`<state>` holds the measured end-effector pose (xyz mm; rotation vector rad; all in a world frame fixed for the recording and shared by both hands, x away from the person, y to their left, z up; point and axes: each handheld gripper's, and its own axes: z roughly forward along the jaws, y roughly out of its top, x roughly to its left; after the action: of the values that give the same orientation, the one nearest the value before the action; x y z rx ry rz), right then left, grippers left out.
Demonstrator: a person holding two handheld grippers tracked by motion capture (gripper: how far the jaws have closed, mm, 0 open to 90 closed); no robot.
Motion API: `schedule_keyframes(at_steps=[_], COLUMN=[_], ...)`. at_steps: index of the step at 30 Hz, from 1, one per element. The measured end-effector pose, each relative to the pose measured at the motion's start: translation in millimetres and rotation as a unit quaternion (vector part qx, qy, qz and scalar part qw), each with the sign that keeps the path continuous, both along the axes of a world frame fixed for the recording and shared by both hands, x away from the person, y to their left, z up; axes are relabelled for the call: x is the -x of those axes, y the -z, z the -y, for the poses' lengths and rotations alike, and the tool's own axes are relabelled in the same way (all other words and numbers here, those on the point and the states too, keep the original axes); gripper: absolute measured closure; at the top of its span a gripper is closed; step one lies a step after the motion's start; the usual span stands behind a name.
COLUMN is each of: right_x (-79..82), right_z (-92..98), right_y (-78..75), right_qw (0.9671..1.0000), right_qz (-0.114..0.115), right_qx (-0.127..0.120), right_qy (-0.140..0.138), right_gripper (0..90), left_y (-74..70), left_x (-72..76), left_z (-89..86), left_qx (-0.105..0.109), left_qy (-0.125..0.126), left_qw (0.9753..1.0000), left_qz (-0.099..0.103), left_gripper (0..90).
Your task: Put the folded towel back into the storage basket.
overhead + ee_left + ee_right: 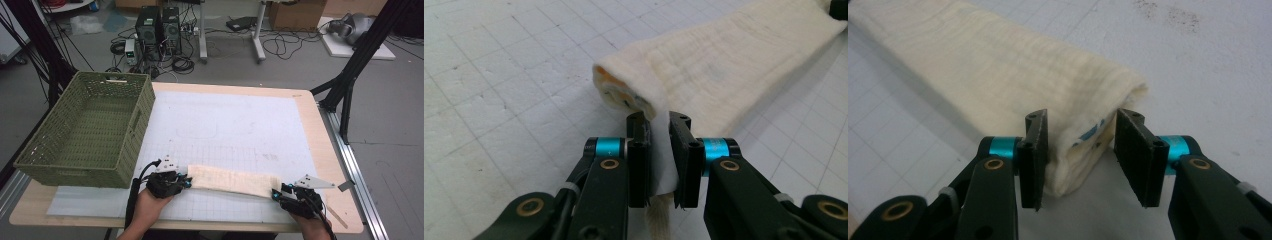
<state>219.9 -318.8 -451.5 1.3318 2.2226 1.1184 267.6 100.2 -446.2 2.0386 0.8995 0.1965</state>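
Observation:
A cream cloth, folded into a long band, lies across the white grid mat near the table's front edge. My left gripper is at the band's left end; in the left gripper view it is shut on a thin layer of the cloth, whose rolled end shows orange marks inside. At the band's right end sits my right gripper. In the right gripper view it stands open with its jaws on either side of the cloth's folded corner; the left jaw touches the fabric and the right jaw is off it.
A green woven basket stands on the table's left side, its near corner close to my left hand. The white mat stretches behind the cloth. A black frame leg stands off the table's right rear corner.

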Motion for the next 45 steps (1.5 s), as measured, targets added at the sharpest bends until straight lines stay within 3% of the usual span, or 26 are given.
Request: schedule_keyframes(at_steps=[4,6,7,8,16,24,33,39,45], right_x=[0.0,-0.4,-0.4,0.5,-1.2,-0.5,1.5,3.7,2.7], right_z=[-0.5,-2.1,-2.1,-6.8,-7.2,-9.6,-4.5,1.0,3.6], right_y=[-0.1,-1.9,-1.9,-2.9,-5.3,-8.4,-14.3,-22.0,-25.8], right_qw=[1.0,0.9999,0.9999,0.9998,0.9997,0.9994,0.9993,0.9979,0.9971], right_qz=[-0.003,-0.01,-0.01,-0.005,-0.013,-0.001,0.029,0.062,0.073], right_qx=[-0.003,-0.002,-0.002,0.007,0.01,0.03,0.013,-0.008,-0.017], right_qy=[0.004,-0.002,-0.002,-0.016,-0.019,-0.017,-0.021,-0.019,-0.015], right_gripper=[59.1,74.3,74.3,80.2,83.0,83.9,83.8,83.8,83.8], left_y=[0.6,0.4,0.4,0.3,-0.2,-5.2,-12.0,-18.1,-22.7], left_x=[-0.3,0.3,0.3,0.3,-0.2,1.3,4.3,6.4,8.4], left_z=[0.1,0.0,0.0,-0.1,-1.3,-2.9,-6.1,-7.9,-8.5], left_qx=[-0.001,-0.002,-0.002,-0.002,-0.003,0.001,0.016,0.025,0.033], left_qy=[0.0,0.0,0.0,-0.001,0.002,-0.003,0.001,0.005,0.007], left_qw=[1.0,1.0,1.0,1.0,1.0,0.9999,0.9992,0.9982,0.9968], left_qz=[0.0,0.002,0.002,0.002,0.002,0.015,0.038,0.054,0.072], left_gripper=[79.3,79.3,79.3,79.3,80.1,80.9,81.2,81.3,81.4])
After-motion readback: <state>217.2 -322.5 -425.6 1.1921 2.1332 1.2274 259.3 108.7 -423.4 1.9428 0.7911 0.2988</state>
